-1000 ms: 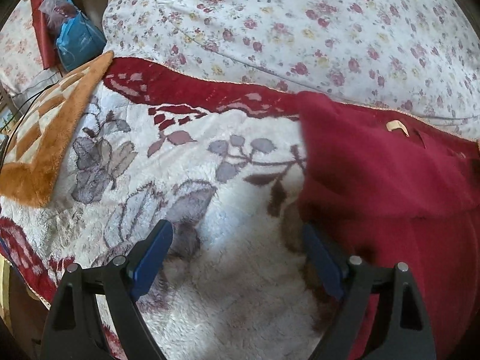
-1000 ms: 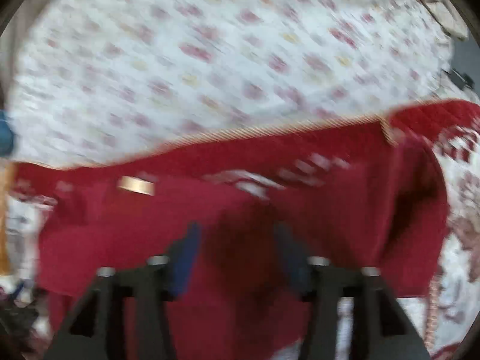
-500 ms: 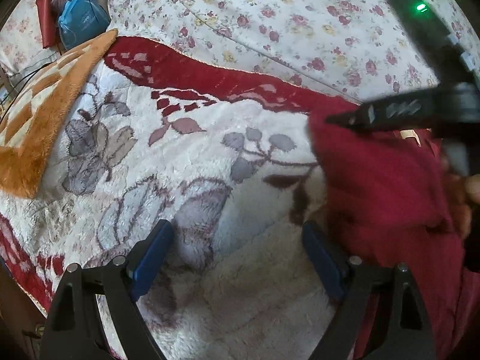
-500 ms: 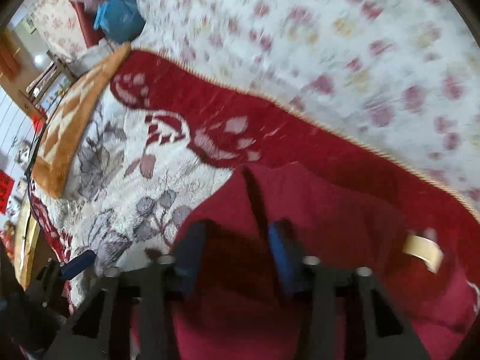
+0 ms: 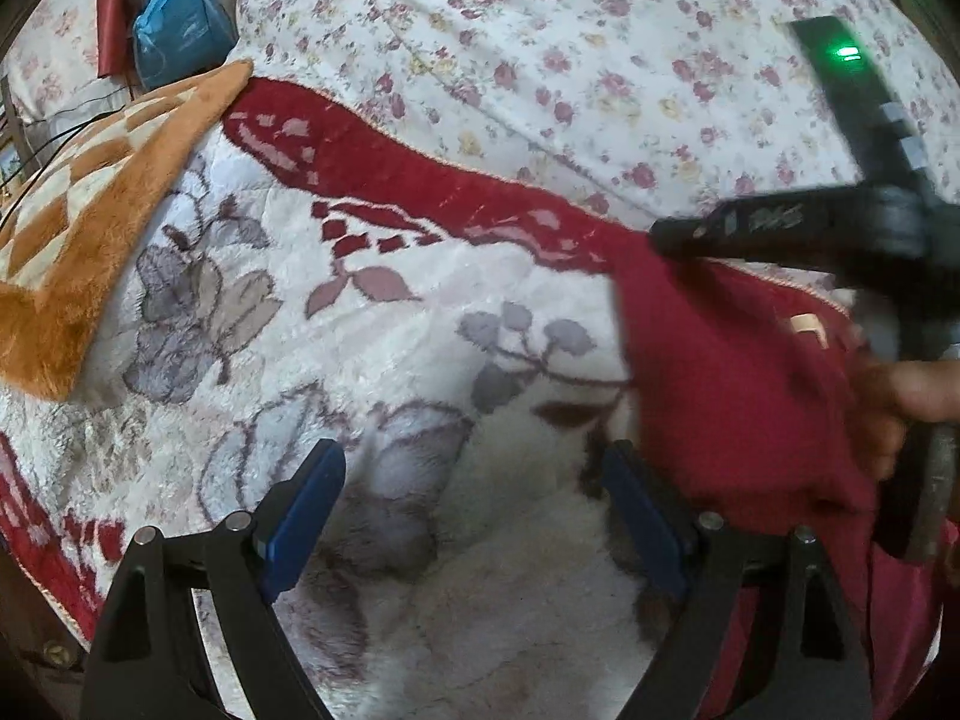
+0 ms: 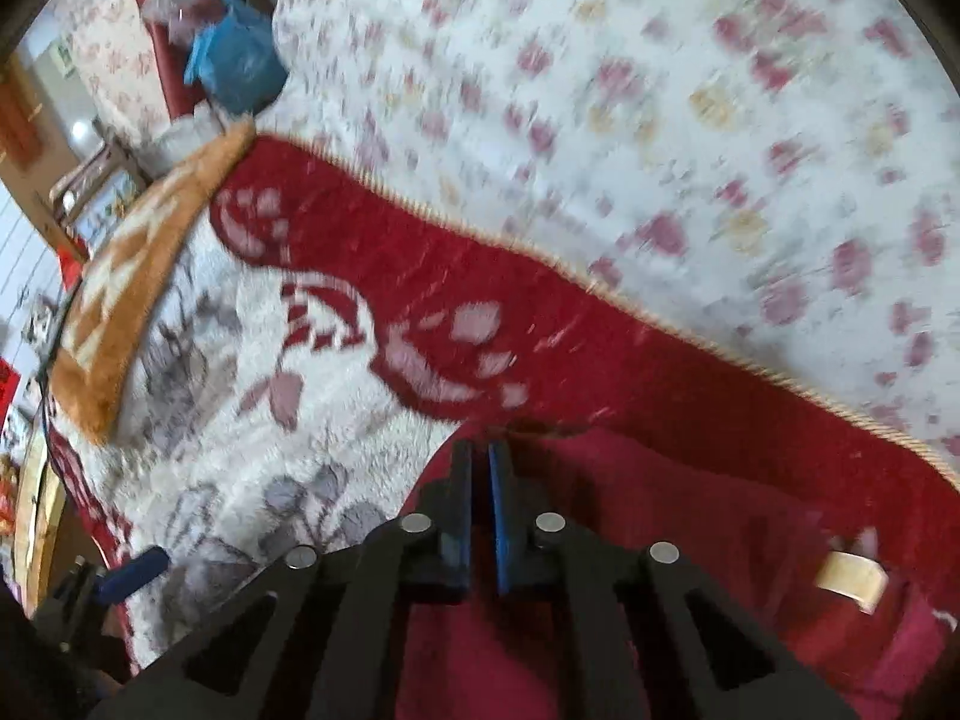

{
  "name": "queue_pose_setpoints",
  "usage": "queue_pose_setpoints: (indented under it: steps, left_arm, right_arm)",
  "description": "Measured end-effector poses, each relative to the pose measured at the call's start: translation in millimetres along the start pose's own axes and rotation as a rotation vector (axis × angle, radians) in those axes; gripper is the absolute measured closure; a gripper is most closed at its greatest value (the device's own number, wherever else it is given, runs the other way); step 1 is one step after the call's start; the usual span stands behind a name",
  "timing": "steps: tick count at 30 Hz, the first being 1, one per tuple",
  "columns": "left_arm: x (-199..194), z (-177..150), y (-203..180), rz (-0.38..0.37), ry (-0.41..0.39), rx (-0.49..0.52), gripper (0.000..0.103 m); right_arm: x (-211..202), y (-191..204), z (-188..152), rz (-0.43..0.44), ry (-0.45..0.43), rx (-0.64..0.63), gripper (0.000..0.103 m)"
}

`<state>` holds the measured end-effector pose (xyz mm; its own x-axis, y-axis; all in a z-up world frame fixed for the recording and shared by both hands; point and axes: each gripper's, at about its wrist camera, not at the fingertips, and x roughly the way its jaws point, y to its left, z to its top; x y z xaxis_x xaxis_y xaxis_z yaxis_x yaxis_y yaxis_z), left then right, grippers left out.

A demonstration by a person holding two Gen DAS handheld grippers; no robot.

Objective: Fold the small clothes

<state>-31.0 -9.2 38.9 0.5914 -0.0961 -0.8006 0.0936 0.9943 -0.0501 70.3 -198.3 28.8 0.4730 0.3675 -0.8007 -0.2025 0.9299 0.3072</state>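
The red garment [image 6: 660, 540] lies in the lower right of the right wrist view, spread on a plush floral blanket [image 5: 420, 360] that covers the bed, with a small tan label [image 6: 852, 579] showing near its right side. The right gripper [image 6: 480, 462] sits low at the frame's centre, its blue pads nearly together after closing and easing slightly apart; they pinch the garment's upper left edge, seemingly so that corner can be carried across for a fold. In the left wrist view the same gripper's black body crosses the upper right, a hand [image 5: 918, 390] behind it. The left gripper [image 5: 474, 498] stands released at the bottom of its own frame, jaws wide and nothing between them, its right pad just beside the garment's left hem, probably waiting to pin or take the other corner. A flowered quilt [image 5: 600, 60] fills the top; an orange checked blanket [image 5: 90, 228] lies at left
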Motion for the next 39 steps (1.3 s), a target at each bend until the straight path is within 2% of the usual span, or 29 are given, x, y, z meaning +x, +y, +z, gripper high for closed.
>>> queue_pose_setpoints:
  steps: [1,3,6,8,10,11,12,13,16,20,25,29,33,39]
  left_arm:
    - [-2,0,-1,-0.013,-0.012,0.002,0.016]
    - [-8,1,-2,-0.031,-0.040,0.002,0.016]
    - [-10,6,-7,-0.076,-0.064,-0.003,0.015]
    - [-6,8,-15,-0.078,-0.059,0.013,0.015]
    - [1,6,-26,-0.043,-0.051,0.061,0.015]
    - [5,4,-30,-0.013,-0.040,0.089,0.015]
    - [10,2,-34,0.019,-0.027,0.112,0.015]
    - [15,-1,-35,0.039,-0.015,0.123,0.015]
    - [17,-2,-31,0.048,-0.016,0.103,0.012]
    - [10,-1,-27,0.045,-0.034,0.088,0.012]
    - [-9,2,-40,-0.015,-0.019,0.113,0.012]
    - [-26,9,-62,-0.026,-0.044,0.167,0.012]
    - [-26,17,-85,-0.024,-0.051,0.197,0.012]
    - [-5,17,-101,-0.019,-0.027,0.201,0.012]
  right_arm:
    - [-12,-4,-2,0.006,-0.009,0.024,0.054]
    - [-46,-14,-17,-0.005,-0.046,0.063,0.041]
    - [-74,-25,-56,-0.083,-0.015,0.075,0.041]
    - [-75,-31,-81,-0.097,0.028,0.095,0.041]
    - [-67,-35,-105,-0.161,0.085,0.091,0.041]
    - [-59,-38,-115,-0.221,0.117,0.084,0.041]
    - [-57,-41,-120,-0.240,0.105,0.078,0.041]
    - [-60,-42,-122,-0.243,0.077,0.071,0.041]
    - [-73,-42,-122,-0.299,0.070,0.073,0.041]
    - [-107,-51,-130,-0.306,0.009,0.115,0.039]
    - [-137,-92,-147,-0.407,-0.002,0.209,0.039]
    - [-157,-132,-158,-0.500,-0.017,0.309,0.039]
    - [-163,-154,-172,-0.452,-0.020,0.380,0.039]
    - [-160,-140,-168,-0.477,-0.011,0.321,0.038]
